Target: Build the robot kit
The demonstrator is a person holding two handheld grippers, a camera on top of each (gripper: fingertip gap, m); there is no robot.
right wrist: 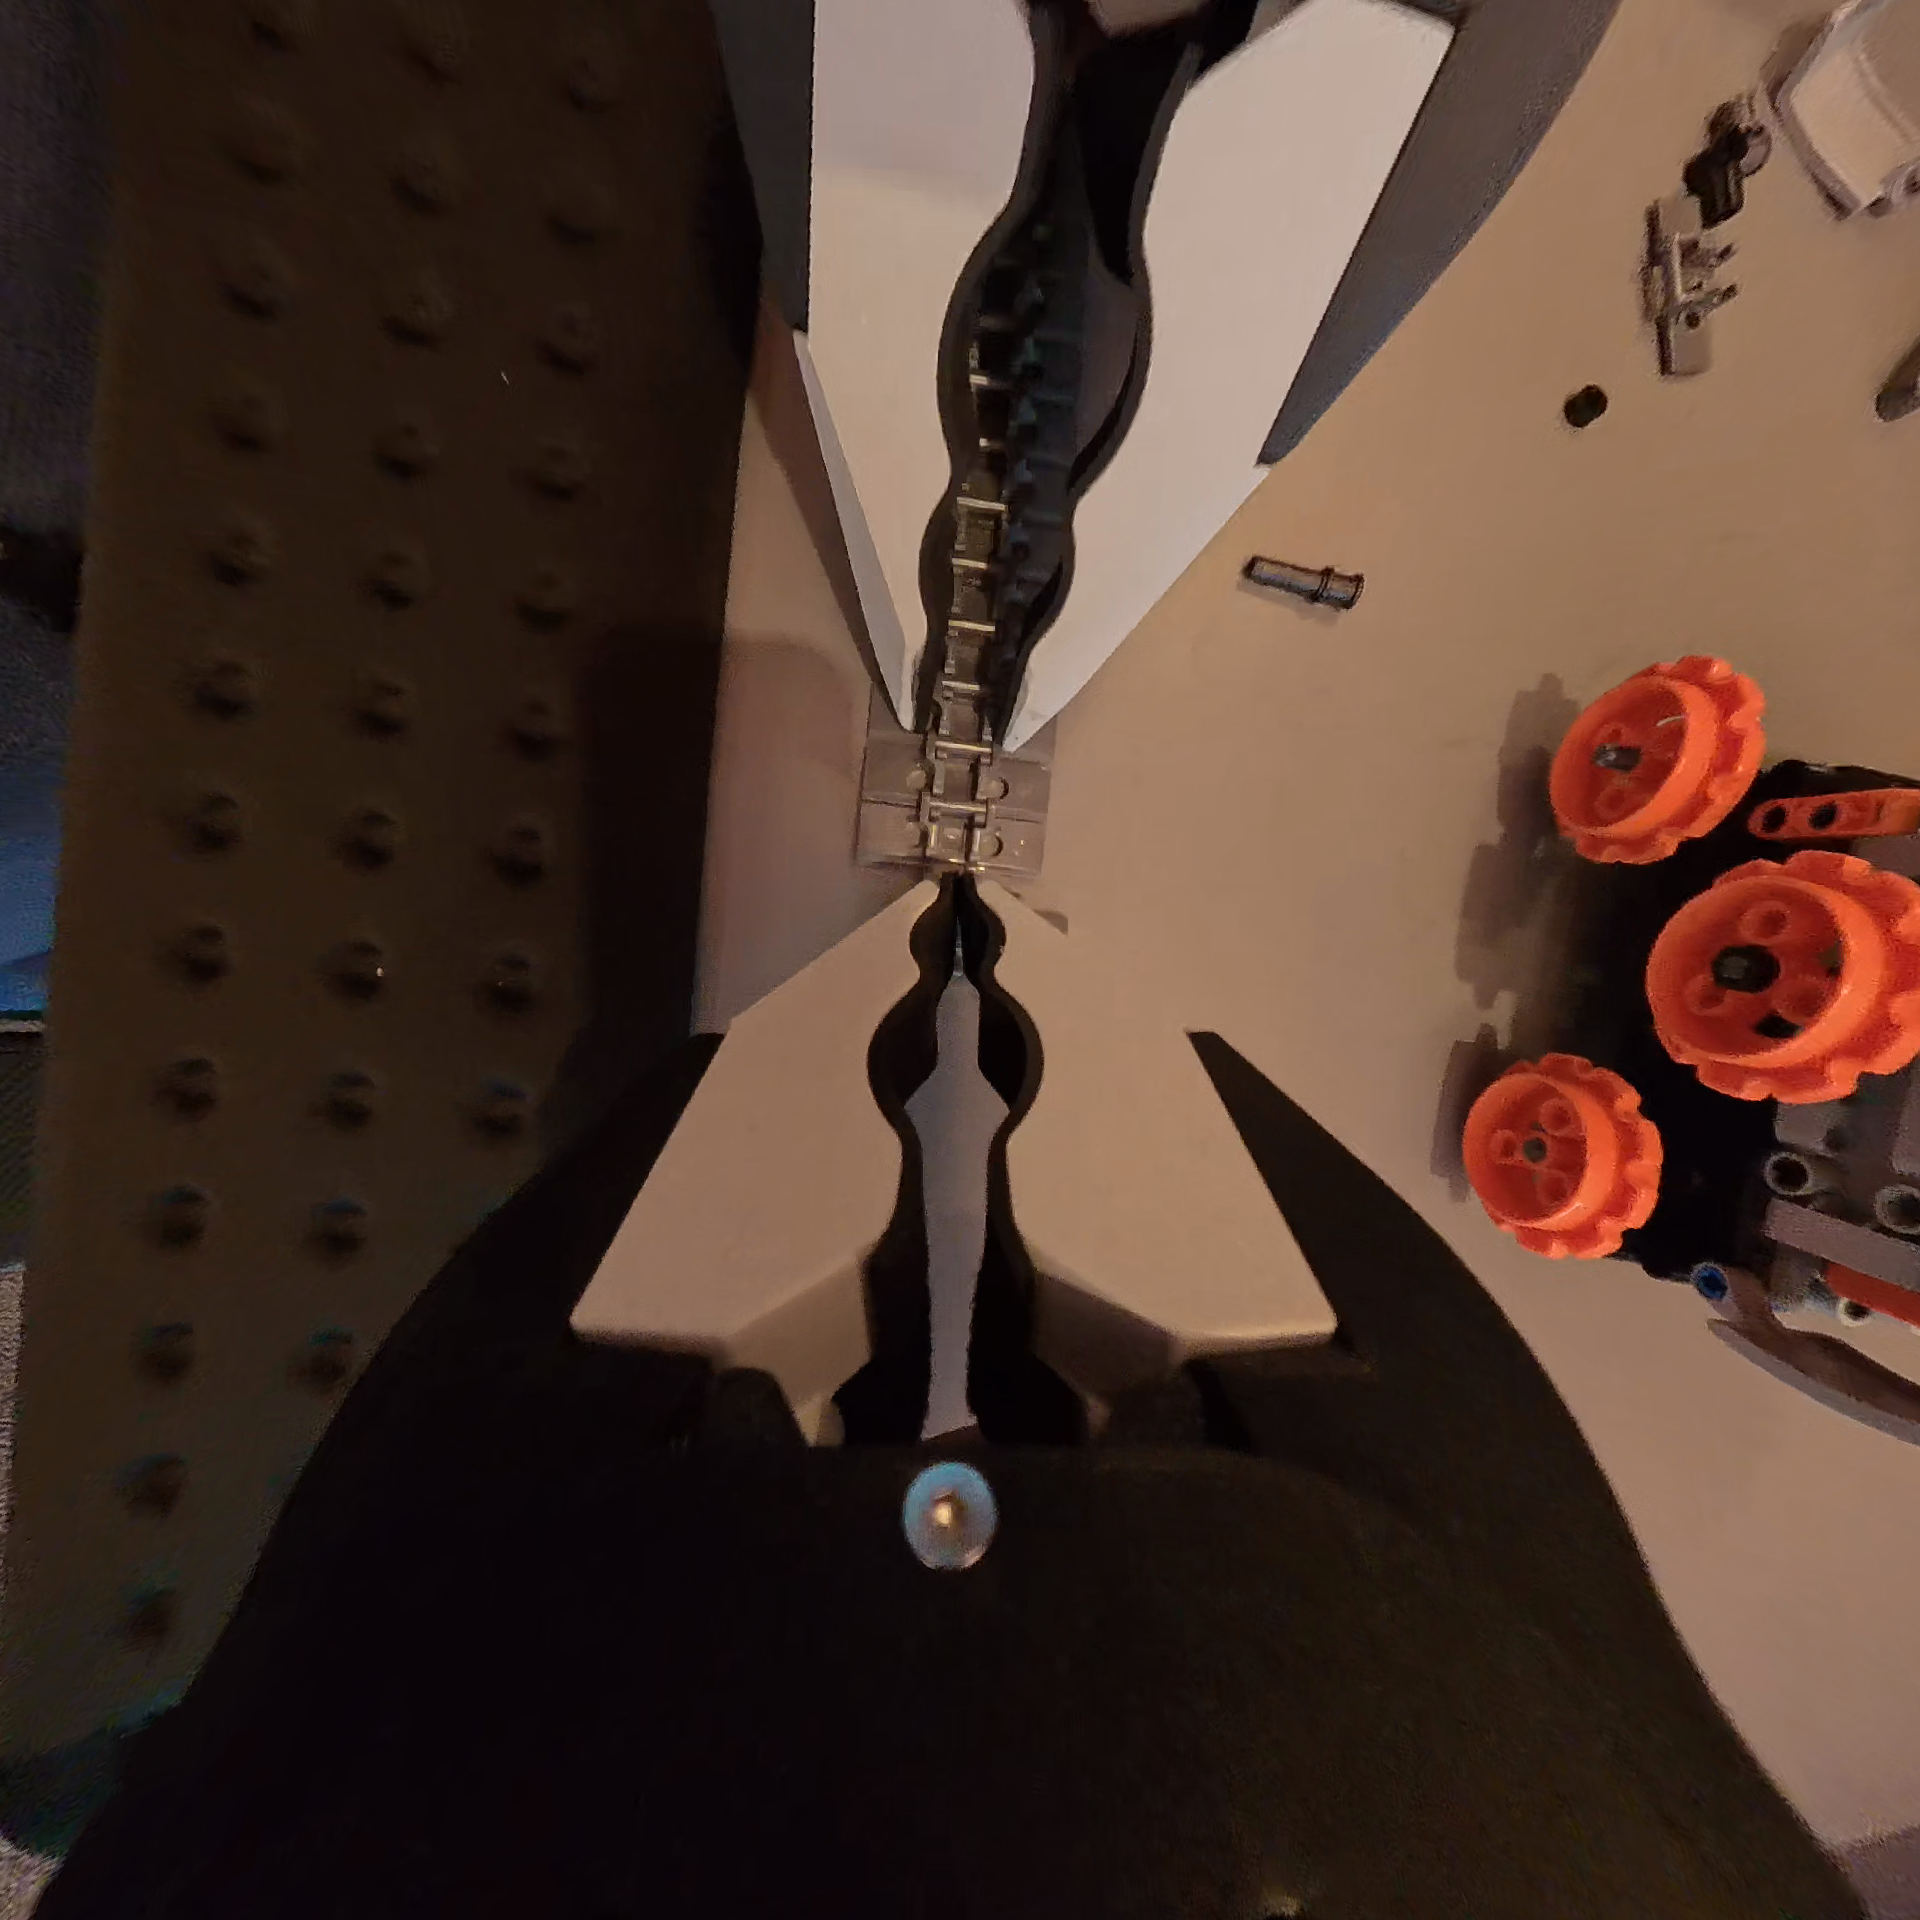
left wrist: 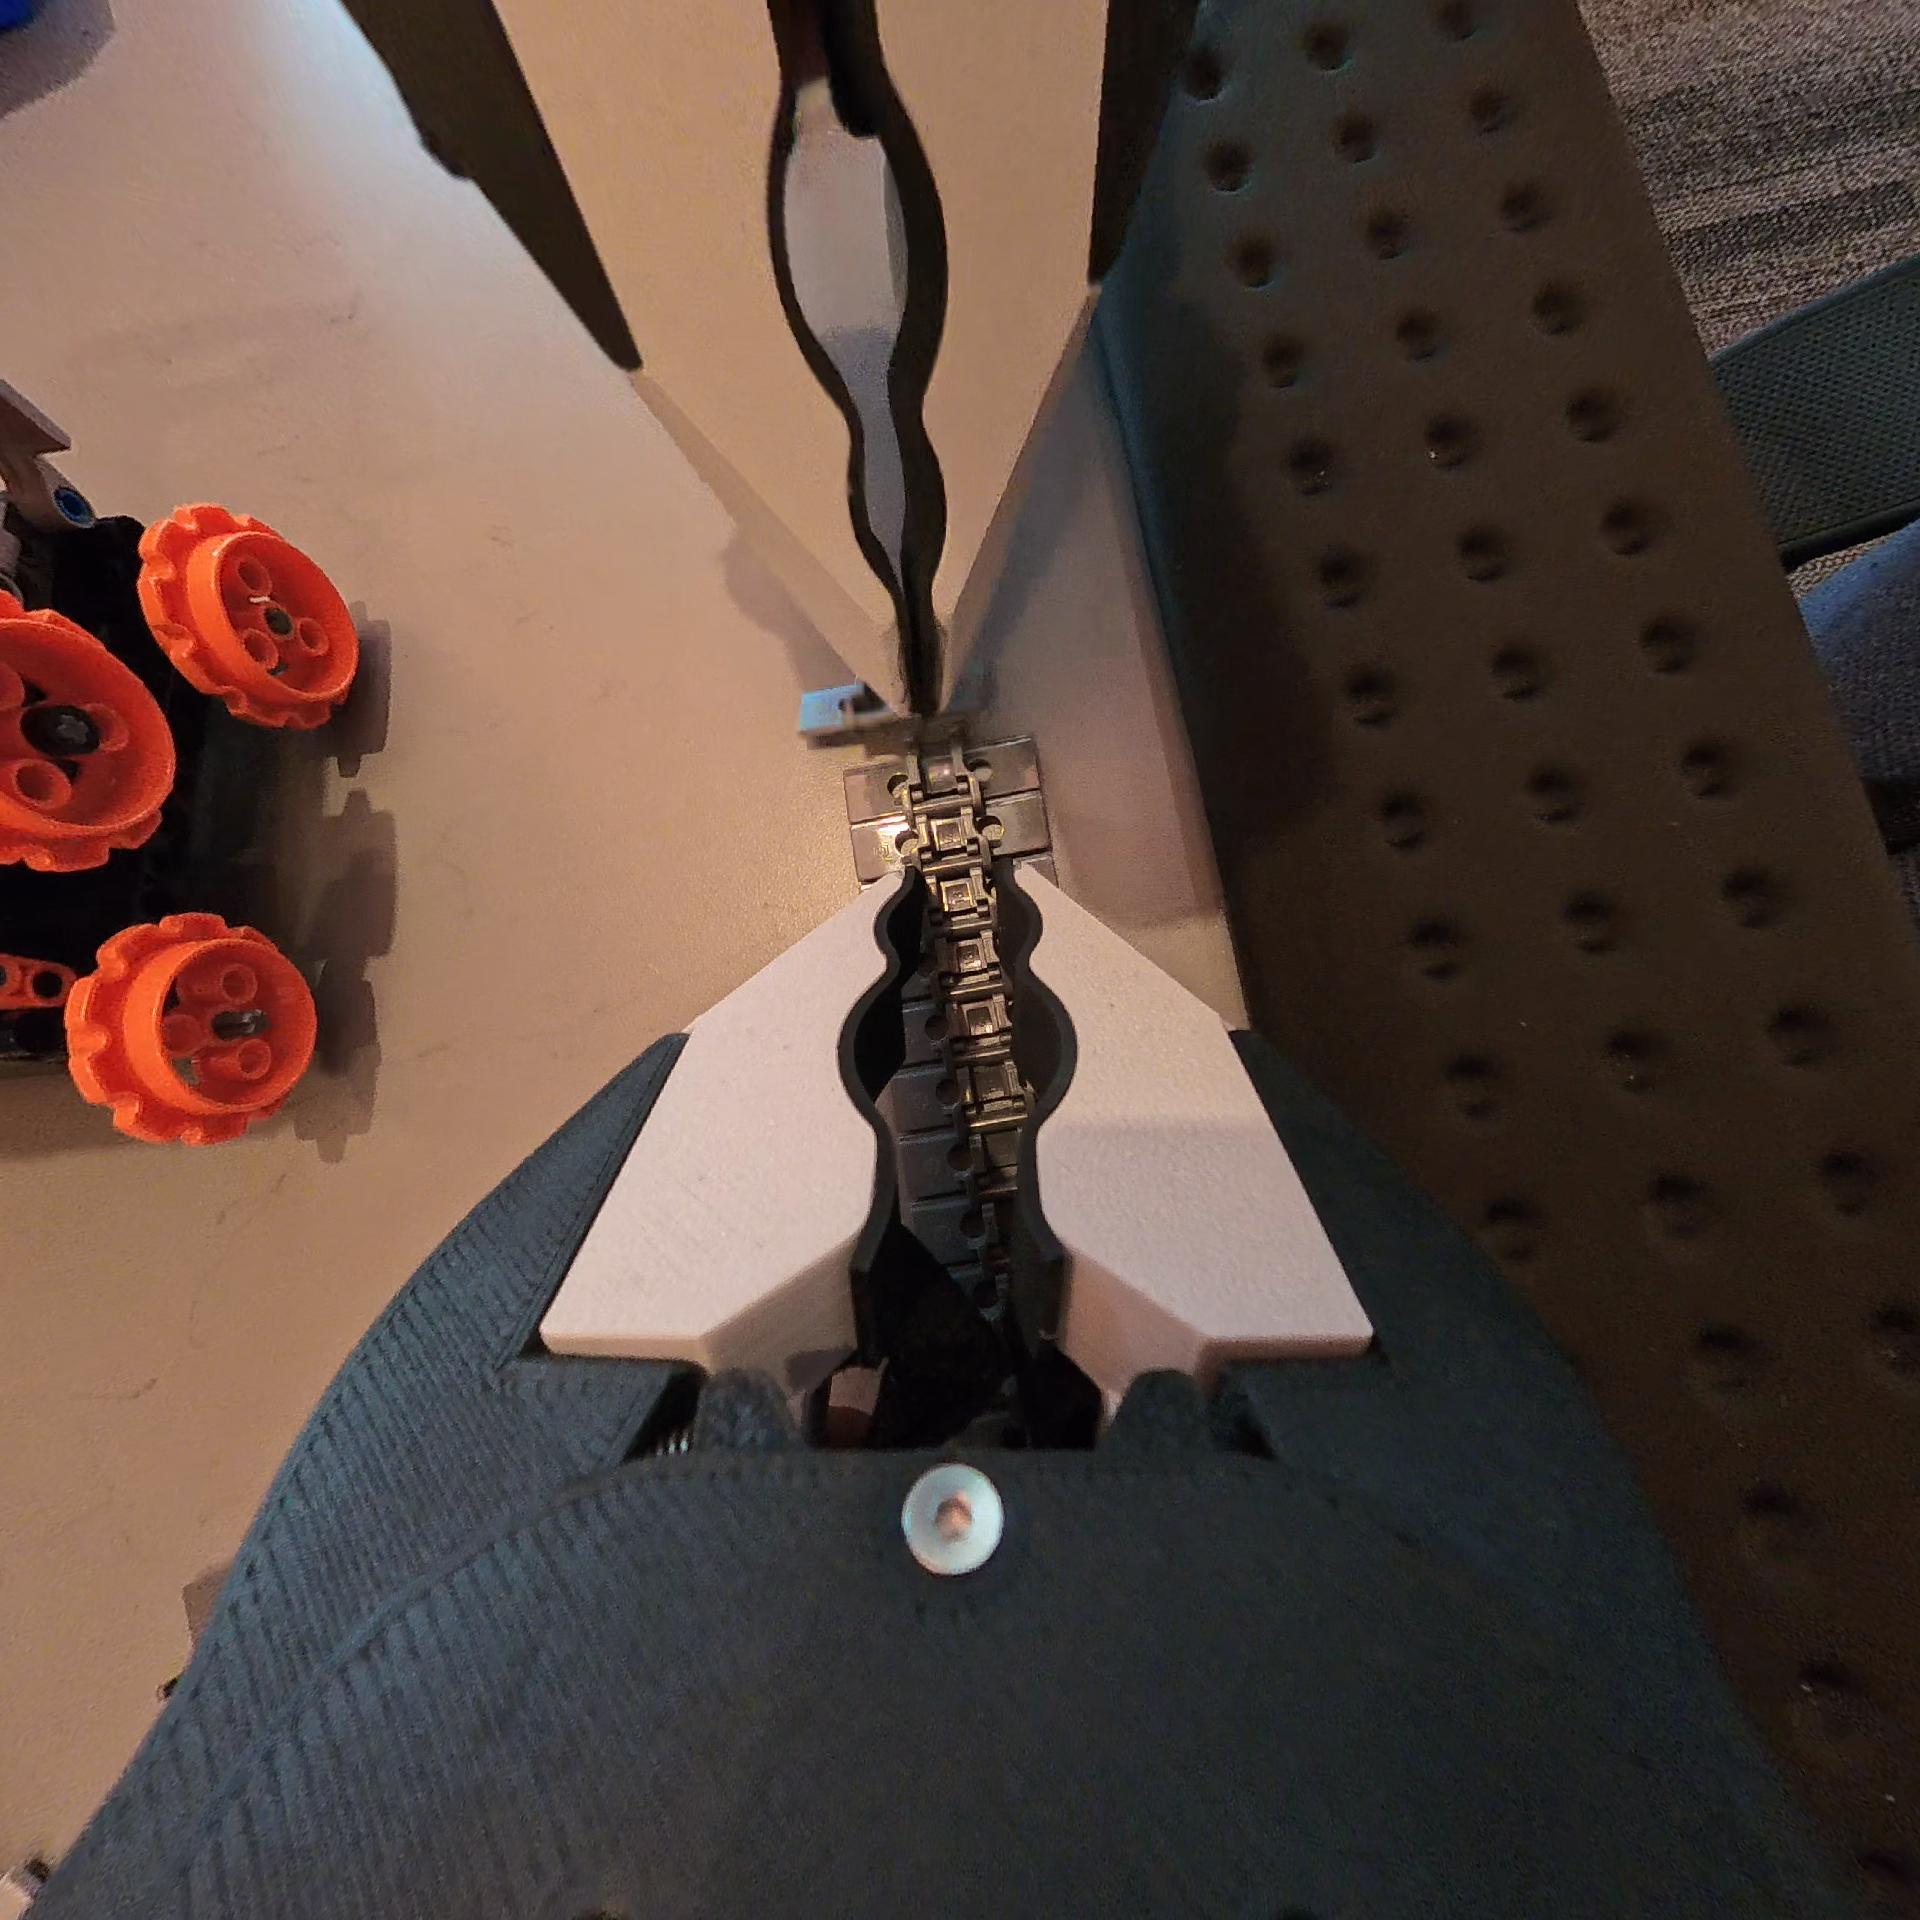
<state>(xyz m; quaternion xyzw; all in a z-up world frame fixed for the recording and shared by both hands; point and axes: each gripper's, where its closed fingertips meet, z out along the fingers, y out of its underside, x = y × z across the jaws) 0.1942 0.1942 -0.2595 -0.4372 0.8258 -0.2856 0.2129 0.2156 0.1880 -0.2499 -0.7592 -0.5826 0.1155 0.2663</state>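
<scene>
A grey toy track chain (left wrist: 971,997) of linked tread plates runs between the two grippers above the beige table (left wrist: 468,416). My left gripper (left wrist: 961,883) is shut on the chain, which lies along the gap between its white fingers (left wrist: 748,1143). The right gripper (left wrist: 920,696) faces it from the top, tips shut on the chain's end link. In the right wrist view my right gripper (right wrist: 956,894) pinches the end of the chain (right wrist: 951,800), and the left gripper (right wrist: 961,717) holds the remaining length. Two wide plates show between the tips.
A black toy vehicle with orange wheels (left wrist: 187,1029) sits on the table at the left, and shows at the right in the right wrist view (right wrist: 1766,977). A dark perforated panel (left wrist: 1455,727) stands beside the grippers. A black pin (right wrist: 1304,582) and grey loose parts (right wrist: 1683,281) lie farther off. Both grippers' tips are close together, under 4 cm apart. It is some 8 cm from my left tips to the black pin (right wrist: 1304,582).
</scene>
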